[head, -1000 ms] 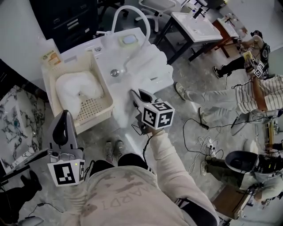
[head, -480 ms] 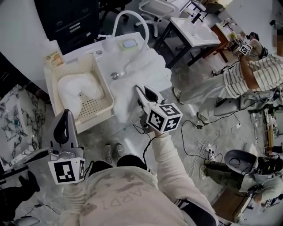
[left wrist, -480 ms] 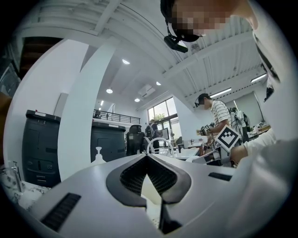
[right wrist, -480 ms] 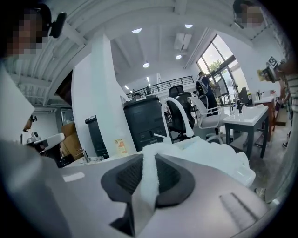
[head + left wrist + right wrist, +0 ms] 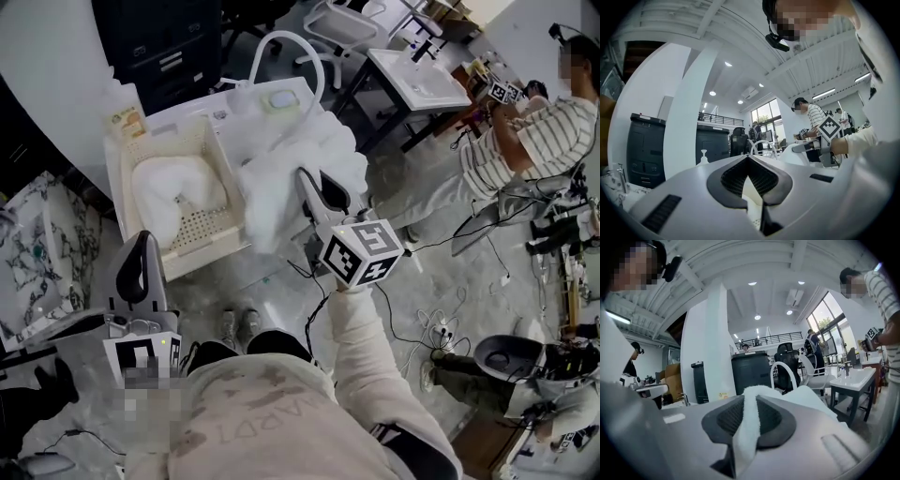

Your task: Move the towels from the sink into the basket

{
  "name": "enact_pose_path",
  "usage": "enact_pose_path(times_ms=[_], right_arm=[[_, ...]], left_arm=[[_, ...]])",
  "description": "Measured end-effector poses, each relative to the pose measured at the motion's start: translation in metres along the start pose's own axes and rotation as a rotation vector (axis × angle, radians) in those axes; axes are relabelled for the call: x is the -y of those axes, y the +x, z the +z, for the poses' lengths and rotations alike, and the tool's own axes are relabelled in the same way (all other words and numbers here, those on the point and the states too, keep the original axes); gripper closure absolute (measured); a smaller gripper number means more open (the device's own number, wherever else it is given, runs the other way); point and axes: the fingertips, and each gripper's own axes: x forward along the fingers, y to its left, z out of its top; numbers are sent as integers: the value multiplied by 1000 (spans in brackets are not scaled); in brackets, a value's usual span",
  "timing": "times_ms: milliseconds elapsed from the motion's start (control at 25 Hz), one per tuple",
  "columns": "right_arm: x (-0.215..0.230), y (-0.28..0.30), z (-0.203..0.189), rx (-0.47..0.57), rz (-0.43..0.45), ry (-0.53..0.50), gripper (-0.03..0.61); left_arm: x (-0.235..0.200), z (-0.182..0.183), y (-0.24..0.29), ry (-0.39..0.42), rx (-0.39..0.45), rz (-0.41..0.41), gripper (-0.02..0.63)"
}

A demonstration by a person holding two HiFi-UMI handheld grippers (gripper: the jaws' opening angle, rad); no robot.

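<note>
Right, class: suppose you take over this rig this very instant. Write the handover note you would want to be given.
Right gripper: shut on a white towel, held up over the sink.
Left gripper: shut, empty, on the person's side of the basket.
Basket: left of the sink, with another towel lying in it.
Done: one towel in the basket, a second one gripped and raised.
Left: carry the white towel left over the basket and let go. It hides the sink bowl, so check there for more.
</note>
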Motion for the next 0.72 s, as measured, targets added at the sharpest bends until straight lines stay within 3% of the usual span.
enact_pose_path(times_ms=[720], right_arm=[[-78,17,89,178,186,-98,509]], left_arm=[[-22,5,-26,-6,13,85,609]])
